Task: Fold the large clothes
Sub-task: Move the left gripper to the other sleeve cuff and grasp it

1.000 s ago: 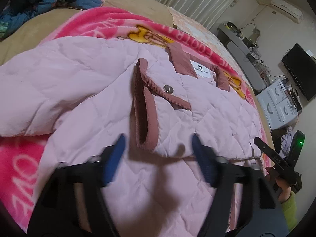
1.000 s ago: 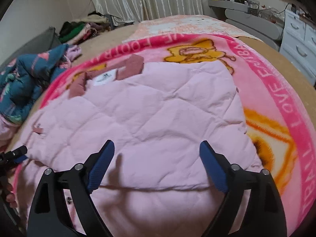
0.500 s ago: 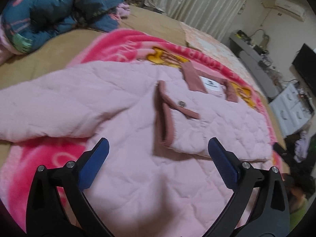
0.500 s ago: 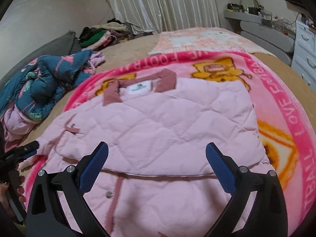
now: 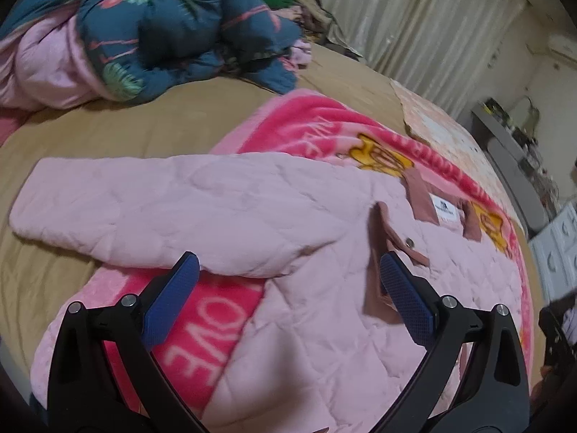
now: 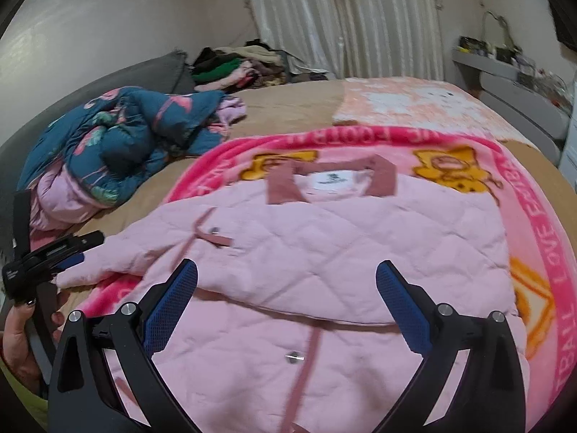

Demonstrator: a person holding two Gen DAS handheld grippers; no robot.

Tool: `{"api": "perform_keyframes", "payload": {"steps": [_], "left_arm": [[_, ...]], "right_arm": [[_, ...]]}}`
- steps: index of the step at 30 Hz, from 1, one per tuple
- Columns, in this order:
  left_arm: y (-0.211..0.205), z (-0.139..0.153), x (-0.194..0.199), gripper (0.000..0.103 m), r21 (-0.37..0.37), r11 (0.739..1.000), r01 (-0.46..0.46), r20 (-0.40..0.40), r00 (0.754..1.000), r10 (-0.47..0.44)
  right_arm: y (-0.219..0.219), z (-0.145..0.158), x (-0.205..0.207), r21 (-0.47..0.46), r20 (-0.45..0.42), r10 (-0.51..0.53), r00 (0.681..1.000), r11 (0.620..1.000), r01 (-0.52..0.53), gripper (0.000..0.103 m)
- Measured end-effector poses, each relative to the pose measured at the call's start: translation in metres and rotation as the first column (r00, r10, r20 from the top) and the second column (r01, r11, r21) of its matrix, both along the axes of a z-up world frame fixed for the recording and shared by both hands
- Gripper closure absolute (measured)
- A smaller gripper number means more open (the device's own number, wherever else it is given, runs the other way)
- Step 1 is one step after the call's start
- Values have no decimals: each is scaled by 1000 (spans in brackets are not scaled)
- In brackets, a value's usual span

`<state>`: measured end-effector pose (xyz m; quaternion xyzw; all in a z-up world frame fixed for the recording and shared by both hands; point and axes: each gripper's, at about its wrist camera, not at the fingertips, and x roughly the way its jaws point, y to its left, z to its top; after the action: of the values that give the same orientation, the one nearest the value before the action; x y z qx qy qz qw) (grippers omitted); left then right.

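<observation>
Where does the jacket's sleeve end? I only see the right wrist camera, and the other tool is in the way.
Observer: In the left wrist view the sleeve lies stretched out flat. Its end is off the blanket, on the tan bed cover.
Operator: Is the left tool holding it?
Observer: No. Its jaws have just been opening and stand wide above the jacket, with nothing pinched.
Operator: Anything on the wall I can't see?
Observer: An air conditioner, high up on the right.
</observation>
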<state>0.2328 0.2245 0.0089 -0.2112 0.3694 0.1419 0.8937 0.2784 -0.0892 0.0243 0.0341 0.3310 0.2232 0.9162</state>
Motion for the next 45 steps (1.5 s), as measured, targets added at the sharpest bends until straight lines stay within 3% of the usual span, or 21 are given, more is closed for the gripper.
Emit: {"api": "perform_keyframes", "payload": {"steps": [11, 16, 26, 39, 45], "left_arm": [[58, 7, -30, 9, -8, 980, -197, 5, 980, 197], [79, 2, -38, 9, -81, 966, -244, 4, 969, 245], [115, -9, -50, 9, -91, 932, -350, -35, 937, 349], [172, -40, -71, 9, -159, 852, -500, -131, 866, 483], [199, -65, -77, 9, -193, 790, -582, -199, 811, 550]], "right_arm": [[86, 16, -14, -19, 19, 154, 988, 988, -154, 4], [123, 24, -20, -27, 30, 225, 974, 974, -224, 4], [191, 27, -24, -54, 33, 339, 940, 940, -337, 4], [257, 6, -12, -76, -28, 419, 908, 904, -420, 4], [281, -12, -8, -101, -65, 448, 892, 886, -453, 4]]}}
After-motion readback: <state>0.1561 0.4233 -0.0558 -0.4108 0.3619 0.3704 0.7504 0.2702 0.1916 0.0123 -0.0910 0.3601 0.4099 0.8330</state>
